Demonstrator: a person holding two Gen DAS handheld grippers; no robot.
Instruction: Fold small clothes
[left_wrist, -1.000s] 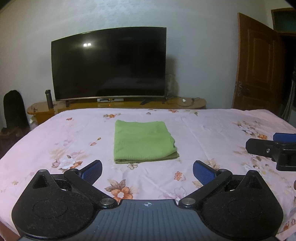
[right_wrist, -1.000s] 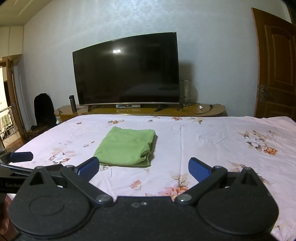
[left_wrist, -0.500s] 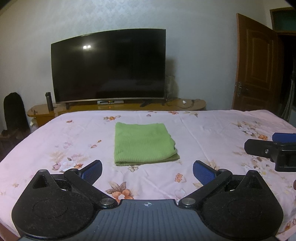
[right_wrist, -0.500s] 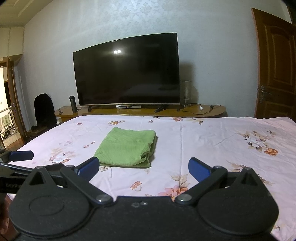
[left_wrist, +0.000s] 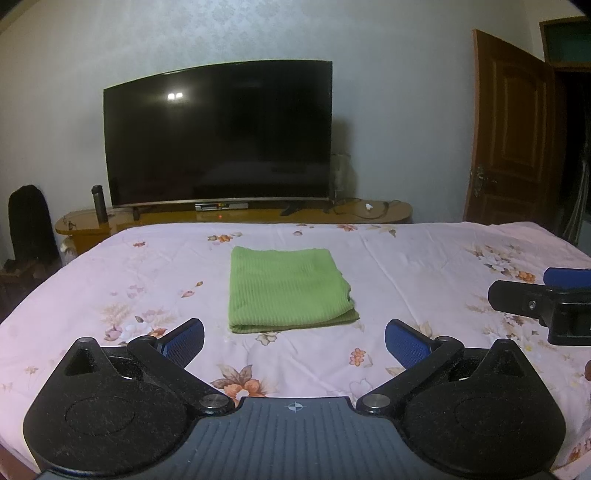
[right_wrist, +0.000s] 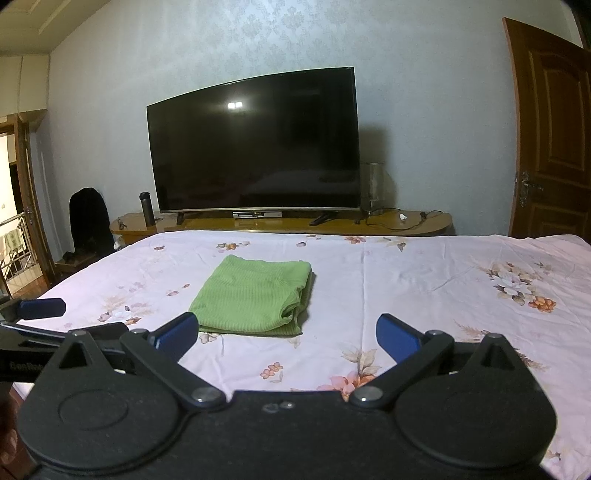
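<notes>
The left gripper (left_wrist: 294, 341) hovers above the near edge of a bed, its two blue-padded jaws spread wide with nothing between them. The right gripper (right_wrist: 287, 334) hovers the same way, jaws spread wide and empty. Each gripper shows at the edge of the other's view: they are side by side and apart.

The folded green garment (left_wrist: 288, 291) is the landmark for everything else. It lies flat on the bed as a neat rectangle, beyond both pairs of jaws and touched by neither. In the left wrist view it sits ahead and centred between the jaw tips. In the right wrist view it sits ahead and toward the left jaw. Its stacked, layered edges face right; its near edge is a smooth fold.

Under the garment is a pink floral bedsheet (left_wrist: 424, 266) covering the whole bed.

Beyond the garment, past the far end of the bed, a low wooden TV stand (right_wrist: 424, 221) runs along the wall. A large dark television (left_wrist: 218, 133) stands on it, switched off. A dark flask (left_wrist: 99, 198) stands on the stand's left end.

Far right of the garment is a brown wooden door (right_wrist: 554, 129). Far left of it is a dark chair (right_wrist: 88, 218).
</notes>
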